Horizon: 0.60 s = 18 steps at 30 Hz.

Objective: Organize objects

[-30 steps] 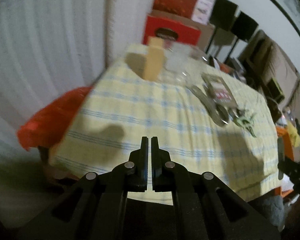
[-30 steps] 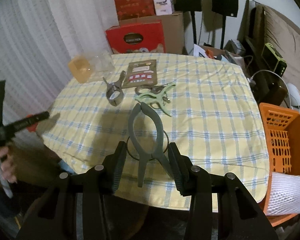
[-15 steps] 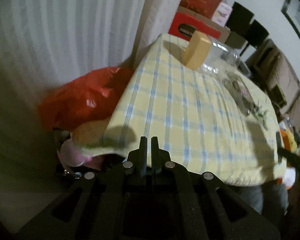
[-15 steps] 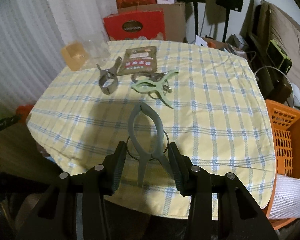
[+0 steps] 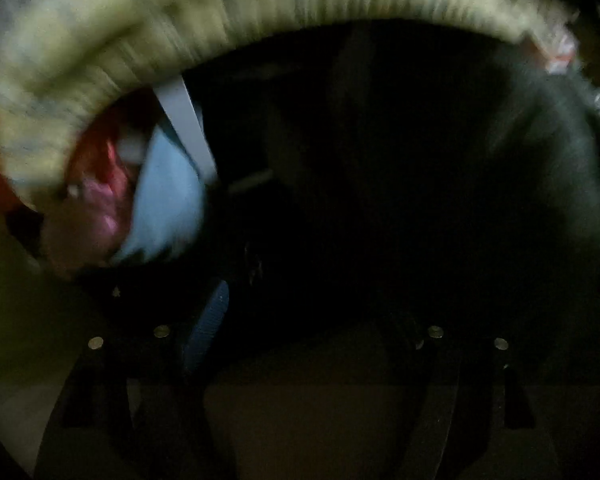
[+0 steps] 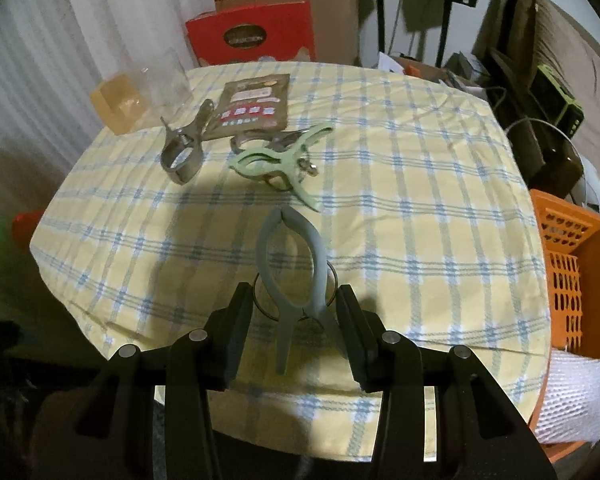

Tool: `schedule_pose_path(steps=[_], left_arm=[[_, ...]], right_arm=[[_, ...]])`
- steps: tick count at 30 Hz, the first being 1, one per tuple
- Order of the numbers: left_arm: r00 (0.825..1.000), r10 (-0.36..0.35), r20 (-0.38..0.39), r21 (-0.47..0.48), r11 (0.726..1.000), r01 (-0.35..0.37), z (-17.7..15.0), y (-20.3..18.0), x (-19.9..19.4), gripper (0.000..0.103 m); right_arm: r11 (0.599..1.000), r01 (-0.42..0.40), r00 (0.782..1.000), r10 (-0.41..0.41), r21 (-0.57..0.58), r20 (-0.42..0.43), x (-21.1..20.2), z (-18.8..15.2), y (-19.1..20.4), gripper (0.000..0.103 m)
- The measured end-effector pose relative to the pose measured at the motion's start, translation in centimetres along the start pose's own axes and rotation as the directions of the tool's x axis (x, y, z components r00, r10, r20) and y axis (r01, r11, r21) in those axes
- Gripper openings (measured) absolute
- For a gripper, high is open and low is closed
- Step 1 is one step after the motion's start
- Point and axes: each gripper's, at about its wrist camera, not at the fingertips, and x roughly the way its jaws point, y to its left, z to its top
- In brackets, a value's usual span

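Shows the right claw (image 6: 296, 320) clamped on a grey clip (image 6: 290, 264), seemingly across its wire ring, nose forward and long axis along the pointing line of the claw. Finds the clip in the air over the checked tablecloth (image 6: 420, 240), just past the near edge. Puts a green clip (image 6: 280, 164) just ahead of the grey nose, lying crosswise, with a metal clip (image 6: 182, 152) ahead and to the left and a brown packet (image 6: 256, 104) beyond both. Sets a clear tub (image 6: 168, 76) and an amber block (image 6: 118, 106) farthest ahead on the left, at the far-left edge of the cloth. Leaves bare cloth below the claw and to its right; keeps an orange basket (image 6: 572, 272) off the table at far right. Judges the right claw the nearer one for any set-down among the clips ahead. Shows the left claw (image 5: 300, 320) in a dark, smeared view, cloth edge ahead of it, jaws apart after just opening, nothing discernible between them.
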Motion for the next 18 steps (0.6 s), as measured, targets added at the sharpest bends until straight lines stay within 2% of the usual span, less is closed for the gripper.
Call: schedule_pose_path(steps=[3,6,8,9,11,12,13,14,15,16,18], left_arm=[[0.995,0.017,-0.093,-0.031,0.999,-0.02,0.9,0.6,5.2,0.07],[0.977,0.068,-0.202,-0.07,0.994,-0.084,1.5,1.8,10.6,0.07],[0.935,0.076,-0.346,-0.095,0.989,-0.115,1.6,2.8,13.8,0.066],[0.917,0.112,-0.382,-0.106,0.981,-0.165,1.8,3.2,14.4,0.064],[0.883,0.267,-0.386,-0.035,0.952,-0.303,2.7,2.8,14.9,0.067],[0.878,0.289,-0.382,0.014,0.952,-0.307,3.1,2.2,15.2,0.07],[0.882,0.271,-0.385,0.057,0.961,-0.27,3.5,1.5,15.8,0.075],[0.885,0.232,-0.404,0.079,0.973,-0.218,3.8,1.0,16.6,0.076],[0.879,0.209,-0.43,0.095,0.978,-0.186,4.0,0.5,17.5,0.076],[0.864,0.205,-0.459,0.127,0.978,-0.165,4.3,-0.2,19.0,0.076],[0.845,0.242,-0.477,0.184,0.968,-0.173,4.5,-1.2,21.2,0.076]], right_arm=[[1.0,-0.01,1.0,0.01,-0.021,-0.009,0.6,0.0,0.7,0.044],[0.999,-0.019,1.0,0.018,-0.037,-0.017,1.0,-0.1,1.2,0.044],[0.999,-0.021,1.0,0.02,-0.039,-0.016,1.2,-0.1,1.3,0.044],[0.999,-0.024,1.0,0.024,-0.034,-0.013,1.2,-0.1,1.2,0.044],[0.999,-0.032,0.999,0.032,-0.021,-0.009,1.2,-0.1,1.0,0.044],[0.999,-0.035,0.999,0.035,-0.015,-0.005,1.2,0.0,0.9,0.044],[0.999,-0.037,0.999,0.037,-0.01,-0.002,1.2,0.0,0.8,0.044],[0.999,-0.038,0.999,0.039,-0.008,0.001,1.3,0.1,0.8,0.044],[0.999,-0.04,0.999,0.04,-0.01,0.003,1.3,0.1,0.9,0.044],[0.999,-0.042,0.999,0.042,-0.013,0.004,1.3,0.1,0.9,0.044],[0.999,-0.045,0.999,0.045,-0.017,0.008,1.3,0.1,1.0,0.044]])
